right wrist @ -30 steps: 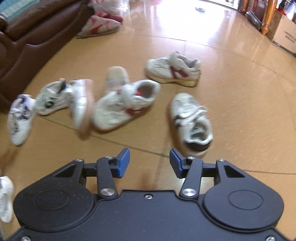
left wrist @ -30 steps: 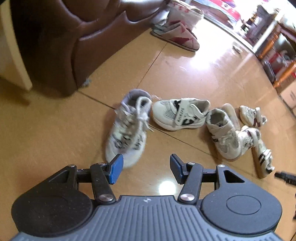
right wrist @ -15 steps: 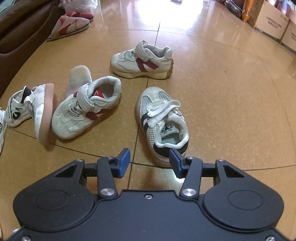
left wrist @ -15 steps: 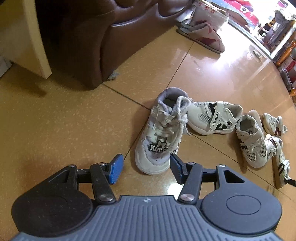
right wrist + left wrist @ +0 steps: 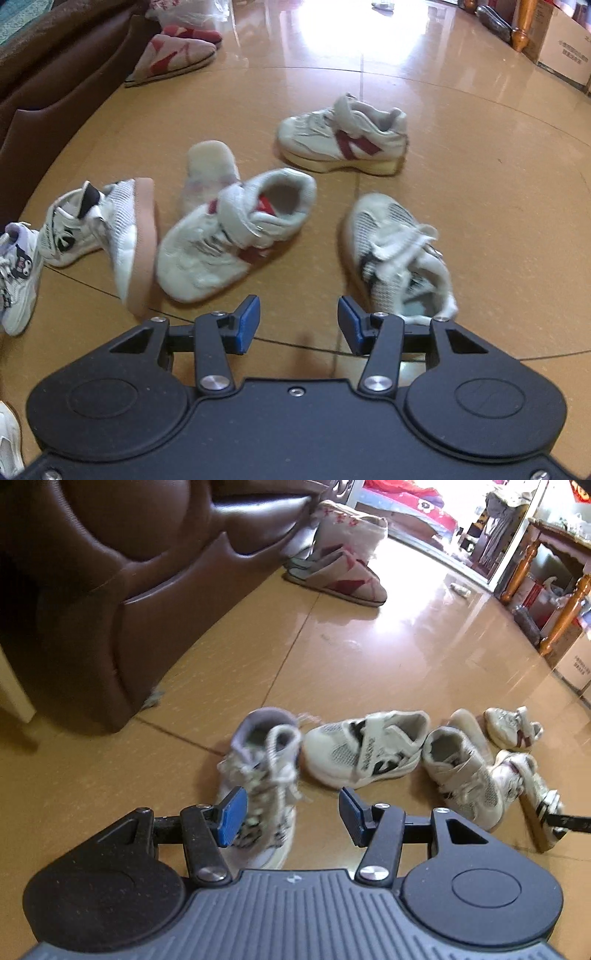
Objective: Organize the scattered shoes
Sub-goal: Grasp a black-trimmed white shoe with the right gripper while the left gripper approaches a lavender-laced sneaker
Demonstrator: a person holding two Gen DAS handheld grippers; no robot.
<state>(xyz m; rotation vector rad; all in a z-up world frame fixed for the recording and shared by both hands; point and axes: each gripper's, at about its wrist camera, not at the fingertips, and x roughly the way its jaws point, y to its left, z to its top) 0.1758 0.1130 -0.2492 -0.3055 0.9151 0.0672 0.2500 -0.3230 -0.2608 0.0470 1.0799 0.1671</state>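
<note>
Several small white children's shoes lie scattered on the tan tile floor. My left gripper (image 5: 290, 818) is open and low over a laced white shoe with a purple collar (image 5: 264, 775), whose toe lies between the fingers. A black-trimmed strap shoe (image 5: 365, 753) lies just beyond it. My right gripper (image 5: 295, 325) is open and empty. A mesh shoe with black stripes (image 5: 399, 258) lies just ahead to its right. A red-striped shoe (image 5: 236, 232) lies ahead to its left, and another red-striped shoe (image 5: 343, 136) stands farther back.
A brown leather sofa (image 5: 110, 590) fills the left side. Red-and-grey slippers (image 5: 336, 576) lie by its far end, also in the right wrist view (image 5: 173, 55). A shoe on its side shows its pink sole (image 5: 136, 243). Wooden table legs (image 5: 561, 616) and a cardboard box (image 5: 565, 48) stand at the right.
My left gripper has dropped lower and closer, so the laced shoe's toe is now between its fingers. My right gripper has shifted left, and the striped mesh shoe now lies right of its fingers.
</note>
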